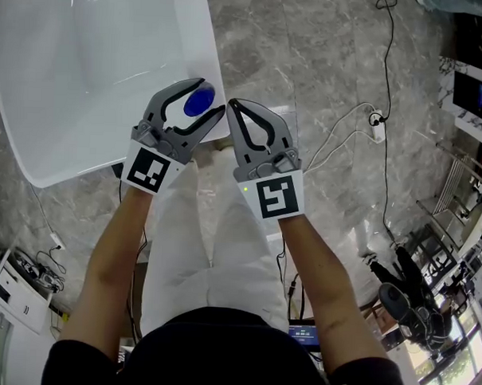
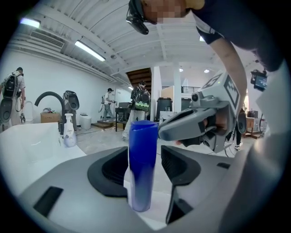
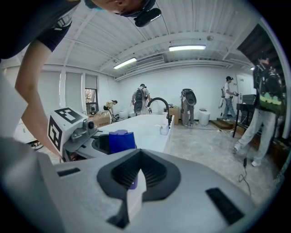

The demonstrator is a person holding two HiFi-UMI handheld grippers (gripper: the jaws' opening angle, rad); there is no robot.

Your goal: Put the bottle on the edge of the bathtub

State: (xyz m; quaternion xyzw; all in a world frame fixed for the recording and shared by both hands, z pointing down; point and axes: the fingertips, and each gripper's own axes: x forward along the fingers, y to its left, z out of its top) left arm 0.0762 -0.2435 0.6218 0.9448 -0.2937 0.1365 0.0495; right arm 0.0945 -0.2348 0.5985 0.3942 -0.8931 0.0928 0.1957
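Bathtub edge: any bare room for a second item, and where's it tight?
Free: the long rim between the blue bottle and the pump bottle by the faucet; also the bare basin. Crowded: the near corner, where the bottle stands between the jaws of the open left claw, with the shut right claw alongside.

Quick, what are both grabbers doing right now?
Left gripper: open, with the blue bottle standing loose between its jaws.
Right gripper: shut, holding nothing.
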